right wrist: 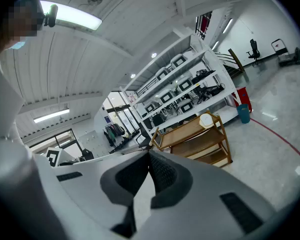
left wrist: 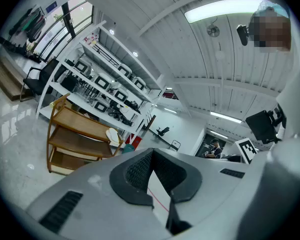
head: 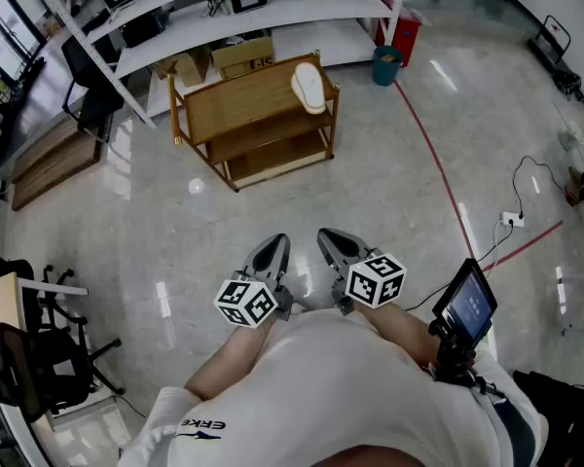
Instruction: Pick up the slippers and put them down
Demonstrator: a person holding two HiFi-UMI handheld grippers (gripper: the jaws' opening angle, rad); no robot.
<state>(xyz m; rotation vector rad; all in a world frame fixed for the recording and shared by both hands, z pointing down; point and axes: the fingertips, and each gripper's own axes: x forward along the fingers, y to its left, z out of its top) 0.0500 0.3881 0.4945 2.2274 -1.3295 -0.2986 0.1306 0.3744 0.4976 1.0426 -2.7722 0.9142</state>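
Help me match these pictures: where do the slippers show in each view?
Head view: slippers upper middle, at the right end of the rack's top shelf.
Left gripper view: slippers left of centre, same shelf end.
Right gripper view: slippers right of centre, same shelf end.
Shared landmark: the wooden rack.

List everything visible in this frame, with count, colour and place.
slippers: apparently one pair, cream, right end of the rack's top shelf
wooden rack: one, brown, mid floor
bin: one, teal, right of the rack
cardboard boxes: at least two, tan, behind the rack
wall shelving: white, far side
office chair: one, black, left of the rack
floor line: one, red
screen: one, black, person's right
left gripper: grey, jaws shut, empty
right gripper: grey, jaws shut, empty
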